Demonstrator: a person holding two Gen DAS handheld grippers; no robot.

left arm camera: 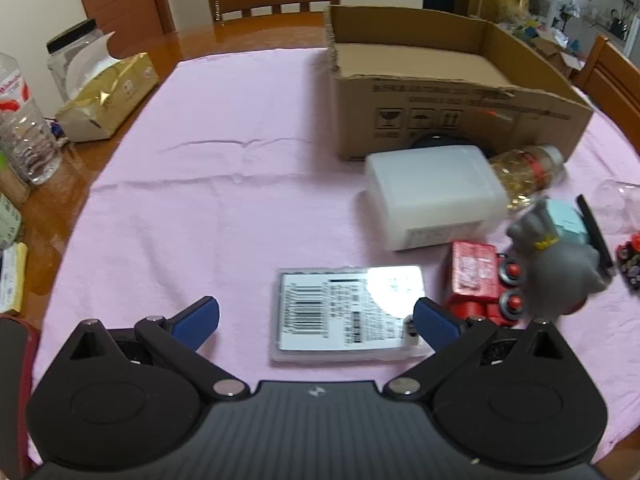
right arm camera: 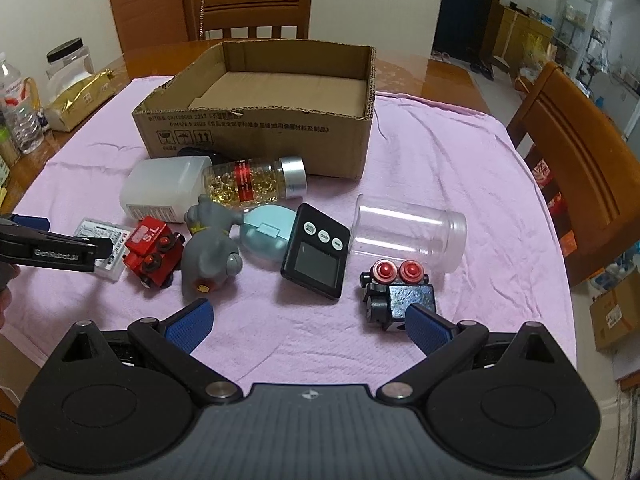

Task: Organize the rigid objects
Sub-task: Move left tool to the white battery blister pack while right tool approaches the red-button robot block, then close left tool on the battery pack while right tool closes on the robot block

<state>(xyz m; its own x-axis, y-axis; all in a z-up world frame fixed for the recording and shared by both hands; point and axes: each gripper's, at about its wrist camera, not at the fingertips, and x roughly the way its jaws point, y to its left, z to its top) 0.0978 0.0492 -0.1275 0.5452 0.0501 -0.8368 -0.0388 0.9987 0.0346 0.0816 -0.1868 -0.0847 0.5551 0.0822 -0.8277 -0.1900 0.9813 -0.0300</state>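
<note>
Cardboard box (right arm camera: 256, 132): open-topped, at 12 o'clock on the pink cloth (right arm camera: 440, 168), nothing visible inside.
Left gripper (left arm camera: 316, 320): fingers spread wide, holding nothing, low over a flat labelled packet (left arm camera: 344, 314) that lies between the blue pads.
Right gripper (right arm camera: 308, 322): fingers spread wide, holding nothing; black toy car (right arm camera: 396, 292) at its 1 o'clock, by the right pad.
Clutter: red toy train (right arm camera: 154, 250), grey toy (right arm camera: 212, 248), timer (right arm camera: 316, 252), clear jar (right arm camera: 408, 232), capsule bottle (right arm camera: 256, 180), white container (right arm camera: 160, 190), all in front of the box.
</note>
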